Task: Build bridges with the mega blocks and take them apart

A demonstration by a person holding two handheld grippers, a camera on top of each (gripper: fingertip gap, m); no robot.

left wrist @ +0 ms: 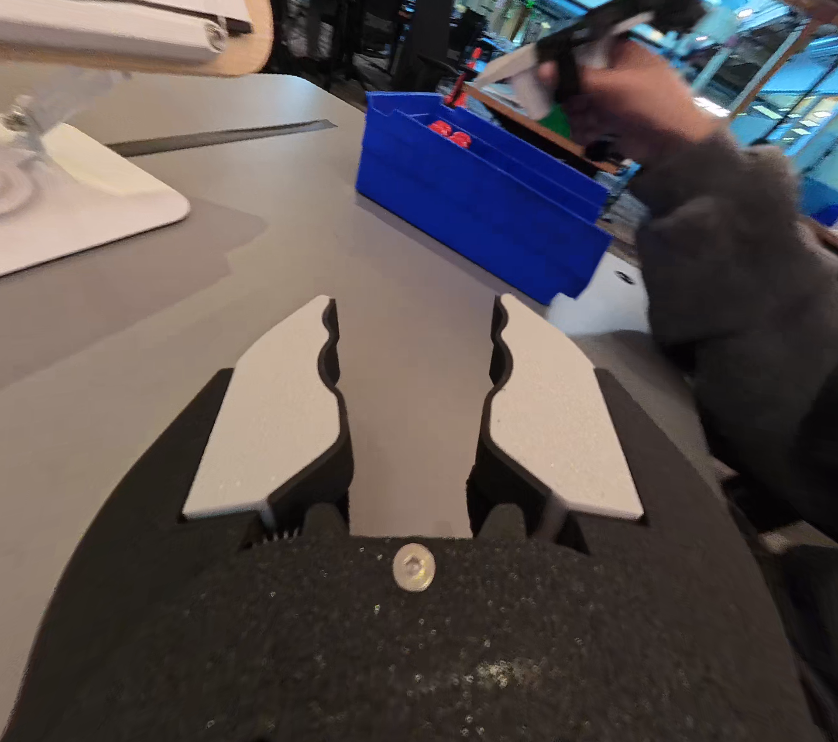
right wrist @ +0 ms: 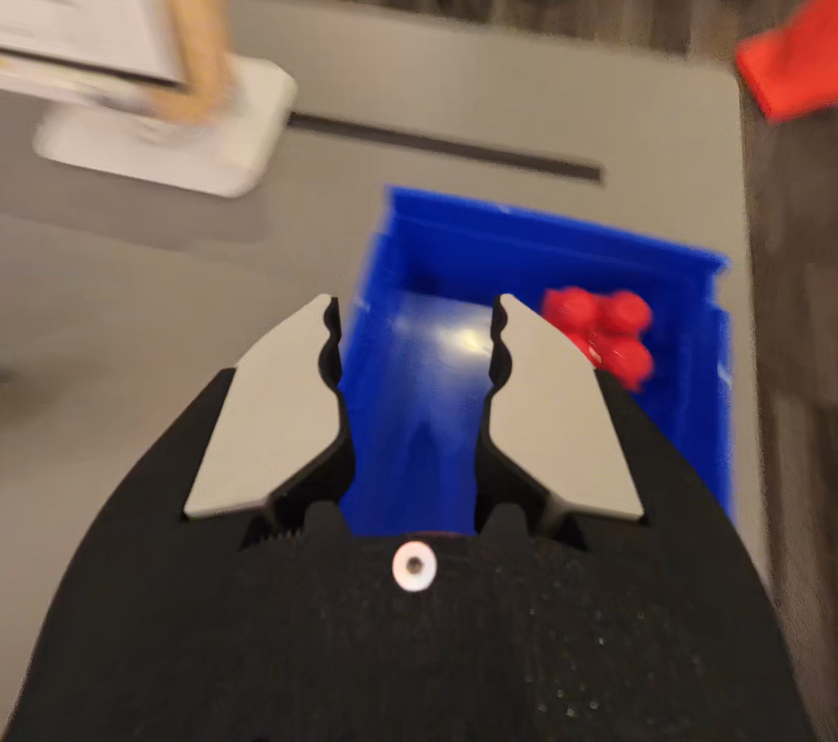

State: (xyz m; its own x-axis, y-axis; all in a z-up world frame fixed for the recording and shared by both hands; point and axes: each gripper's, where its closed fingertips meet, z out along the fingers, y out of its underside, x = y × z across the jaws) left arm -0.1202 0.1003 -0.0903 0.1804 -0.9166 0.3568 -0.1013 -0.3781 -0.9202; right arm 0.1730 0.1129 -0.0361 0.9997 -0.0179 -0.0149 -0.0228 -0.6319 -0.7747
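Right wrist view: the right gripper (right wrist: pixel 415 317) is hovering wide open and empty over a blue bin (right wrist: pixel 535 235) holding a red mega block (right wrist: pixel 607 335), while the left gripper (left wrist: pixel 415 314) is gaping empty above the grey table (left wrist: pixel 272 194); no legible writing.

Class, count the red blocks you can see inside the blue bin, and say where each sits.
1: a red block with four studs, against the blue bin's right wall. The right gripper may hide others.

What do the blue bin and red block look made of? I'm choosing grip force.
Blue bin: looks like rigid moulded plastic, glossy, with a glare spot on its floor. Red block: apparently hard plastic too, with rounded shiny studs, though blur limits certainty.
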